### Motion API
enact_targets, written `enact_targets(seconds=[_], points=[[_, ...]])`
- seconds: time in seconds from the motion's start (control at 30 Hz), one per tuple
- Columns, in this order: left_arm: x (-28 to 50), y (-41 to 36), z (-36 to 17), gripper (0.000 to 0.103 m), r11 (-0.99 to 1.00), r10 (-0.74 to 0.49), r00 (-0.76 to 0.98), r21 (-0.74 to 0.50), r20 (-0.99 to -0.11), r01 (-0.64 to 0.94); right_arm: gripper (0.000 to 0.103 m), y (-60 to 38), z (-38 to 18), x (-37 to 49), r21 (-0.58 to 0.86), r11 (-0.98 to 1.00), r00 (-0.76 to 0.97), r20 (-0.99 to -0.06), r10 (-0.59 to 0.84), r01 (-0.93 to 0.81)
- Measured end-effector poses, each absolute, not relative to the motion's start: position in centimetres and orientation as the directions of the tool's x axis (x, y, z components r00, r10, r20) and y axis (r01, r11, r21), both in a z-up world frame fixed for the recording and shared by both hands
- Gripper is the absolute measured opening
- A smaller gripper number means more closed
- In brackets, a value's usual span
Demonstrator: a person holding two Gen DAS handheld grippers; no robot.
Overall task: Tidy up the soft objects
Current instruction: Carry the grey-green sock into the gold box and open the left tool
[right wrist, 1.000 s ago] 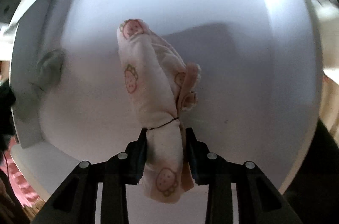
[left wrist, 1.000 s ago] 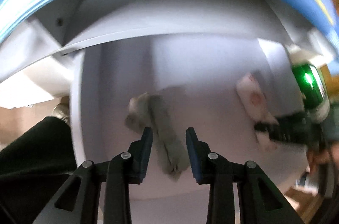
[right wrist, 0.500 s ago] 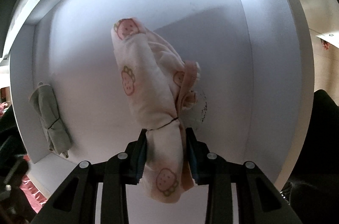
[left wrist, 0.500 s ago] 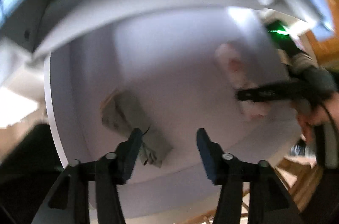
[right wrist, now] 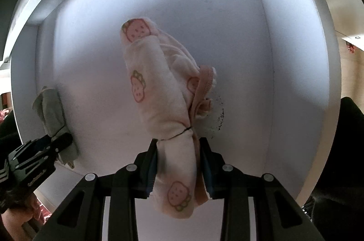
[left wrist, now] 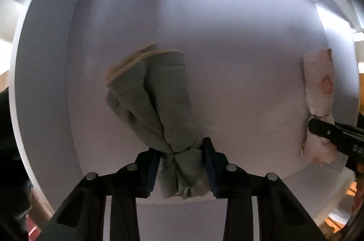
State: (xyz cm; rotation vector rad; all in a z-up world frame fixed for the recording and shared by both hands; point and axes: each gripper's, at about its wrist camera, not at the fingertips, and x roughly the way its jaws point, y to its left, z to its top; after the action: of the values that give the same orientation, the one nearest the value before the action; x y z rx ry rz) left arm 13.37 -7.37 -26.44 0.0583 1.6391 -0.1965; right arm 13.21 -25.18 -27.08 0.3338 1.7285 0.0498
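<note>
A grey-green cloth bundle [left wrist: 163, 108], tied with a thin band, lies on the floor of a white drawer [left wrist: 238, 47]. My left gripper [left wrist: 180, 163] points down at it, jaws closing, pads pressing both sides of the tied waist. In the right wrist view the same grey bundle [right wrist: 51, 104] sits at the drawer's left wall under the left gripper [right wrist: 54, 143]. My right gripper [right wrist: 178, 163] is shut on a cream bundle printed with pink strawberries [right wrist: 154, 86], also banded, held over the drawer floor [right wrist: 227, 13]. The left wrist view shows that strawberry bundle [left wrist: 318, 86] at the far right.
White drawer walls [right wrist: 295, 36] rise on all sides around both bundles. A patch of dark specks [right wrist: 220, 118] marks the floor beside the strawberry bundle. Dark clothing [right wrist: 341, 161] of the person fills the right edge, and a hand [right wrist: 20, 213] shows at the lower left.
The left gripper dropped into the drawer, spread wide around the grey bundle, then closed on its tied waist. The right gripper kept its grip and shifted slightly across the drawer.
</note>
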Motion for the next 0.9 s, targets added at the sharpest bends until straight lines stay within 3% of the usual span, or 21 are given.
enact_targets(seconds=[0.27,0.53,0.9], points=[[12.8,-9.3,-21.8,0.032,0.933,-0.128,0.004,-0.119,-0.992,0.338,0.034,-25.4,-26.9,13.2,0.220,0.956,-0.146,-0.957,0.250,0.193],[10.0,-10.0,-13.8,0.032,0.807,-0.278,0.129,-0.159,-0.952,0.569,0.034,-25.2,-26.9,13.1,0.219,0.957,-0.147,-0.958,0.248,0.192],[6.0,-10.4,-2.1,0.032,0.678,-0.517,0.240,-0.221,-0.822,0.701,0.034,-24.8,-27.0,13.1,0.214,0.959,-0.154,-0.958,0.243,0.184]])
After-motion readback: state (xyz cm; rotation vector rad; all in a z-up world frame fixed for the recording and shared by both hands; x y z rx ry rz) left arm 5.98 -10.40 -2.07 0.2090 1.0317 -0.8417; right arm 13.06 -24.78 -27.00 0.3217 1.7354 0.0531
